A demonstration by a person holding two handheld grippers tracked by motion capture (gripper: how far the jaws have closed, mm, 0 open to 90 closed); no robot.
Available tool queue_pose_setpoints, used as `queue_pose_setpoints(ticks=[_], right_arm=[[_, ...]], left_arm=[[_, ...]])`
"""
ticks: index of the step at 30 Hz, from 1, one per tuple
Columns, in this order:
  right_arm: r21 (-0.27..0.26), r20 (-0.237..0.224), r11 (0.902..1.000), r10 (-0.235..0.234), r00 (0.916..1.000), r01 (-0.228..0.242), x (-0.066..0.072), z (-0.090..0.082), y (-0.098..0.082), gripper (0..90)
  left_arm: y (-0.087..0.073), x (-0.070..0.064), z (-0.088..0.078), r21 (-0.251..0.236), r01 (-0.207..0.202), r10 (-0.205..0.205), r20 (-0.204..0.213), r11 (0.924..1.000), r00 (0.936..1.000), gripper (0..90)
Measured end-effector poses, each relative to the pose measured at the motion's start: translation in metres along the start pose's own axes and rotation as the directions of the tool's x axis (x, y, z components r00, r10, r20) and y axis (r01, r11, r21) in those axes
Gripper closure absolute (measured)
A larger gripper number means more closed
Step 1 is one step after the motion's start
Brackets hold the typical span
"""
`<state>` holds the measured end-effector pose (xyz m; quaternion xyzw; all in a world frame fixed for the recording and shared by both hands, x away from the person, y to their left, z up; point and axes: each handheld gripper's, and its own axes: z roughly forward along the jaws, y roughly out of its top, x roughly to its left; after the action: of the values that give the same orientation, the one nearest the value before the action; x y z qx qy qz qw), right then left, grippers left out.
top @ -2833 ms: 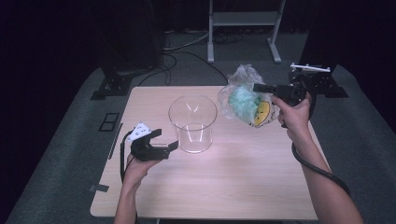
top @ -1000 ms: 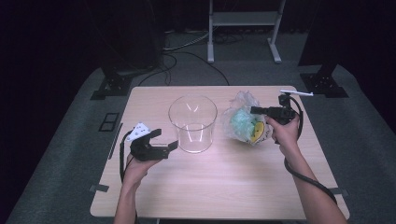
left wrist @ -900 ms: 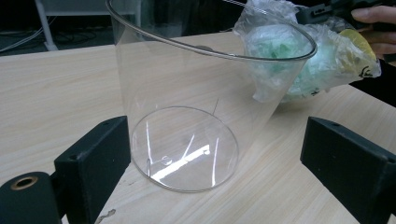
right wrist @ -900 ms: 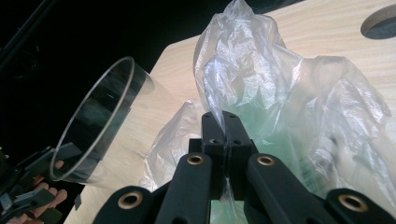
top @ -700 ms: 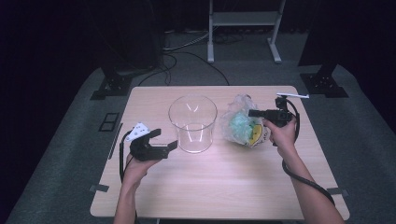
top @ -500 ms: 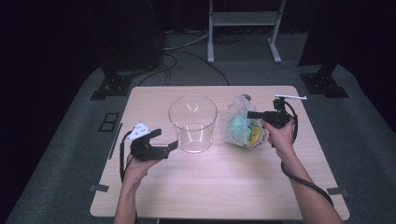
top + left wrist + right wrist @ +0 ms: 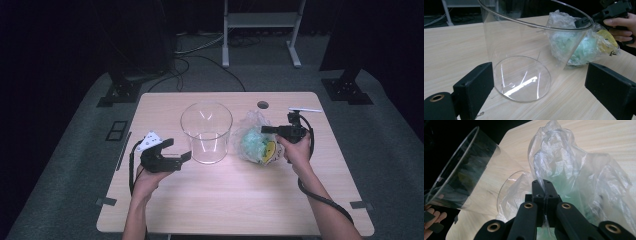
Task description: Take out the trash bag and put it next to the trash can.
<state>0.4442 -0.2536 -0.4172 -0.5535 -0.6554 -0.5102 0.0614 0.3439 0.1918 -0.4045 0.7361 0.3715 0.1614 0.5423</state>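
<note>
A crumpled clear plastic bag (image 7: pixel 254 144) with green and yellow contents rests on the wooden table (image 7: pixel 225 205), just right of a tall clear cylinder jar (image 7: pixel 206 132). My right gripper (image 7: pixel 264 130) is shut on the bag's upper film. In the right gripper view its jaws pinch a fold of the bag (image 7: pixel 574 165) at the right gripper (image 7: pixel 543 185), with the jar (image 7: pixel 461 175) behind at left. My left gripper (image 7: pixel 177 150) stands open, close to the jar's left side. In the left gripper view, the left gripper (image 7: pixel 541 92) has wide jaws that flank the jar (image 7: pixel 524 50) with nothing gripped. The bag (image 7: pixel 574 42) shows behind it.
A small round hole (image 7: pixel 262 105) sits in the table's far edge area. A metal stand (image 7: pixel 260 20) and black stand bases (image 7: pixel 120 92) (image 7: pixel 347 90) are on the grey floor behind. Cables trail on the floor at the back.
My right hand has come down and leftward with the bag, from raised at the far right to beside the jar. The left gripper has not moved.
</note>
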Motion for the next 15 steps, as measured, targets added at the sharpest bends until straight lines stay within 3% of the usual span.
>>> queue_pose_setpoints(ticks=[13,15], right_arm=[[0.013,0.000,0.9999,-0.007,1.0000,0.007,-0.0041,-0.0005,-0.0072,89.5],[0.019,-0.009,0.9998,-0.008,0.9999,0.008,-0.0039,-0.0010,-0.0068,81.4]], left_arm=[[-0.0006,0.0000,0.0011,0.004,0.001,-0.001,0.000,1.0000,1.0000,7.5],[-0.0005,0.0002,0.0010,0.002,0.004,-0.004,0.001,1.0000,1.0000,7.5]])
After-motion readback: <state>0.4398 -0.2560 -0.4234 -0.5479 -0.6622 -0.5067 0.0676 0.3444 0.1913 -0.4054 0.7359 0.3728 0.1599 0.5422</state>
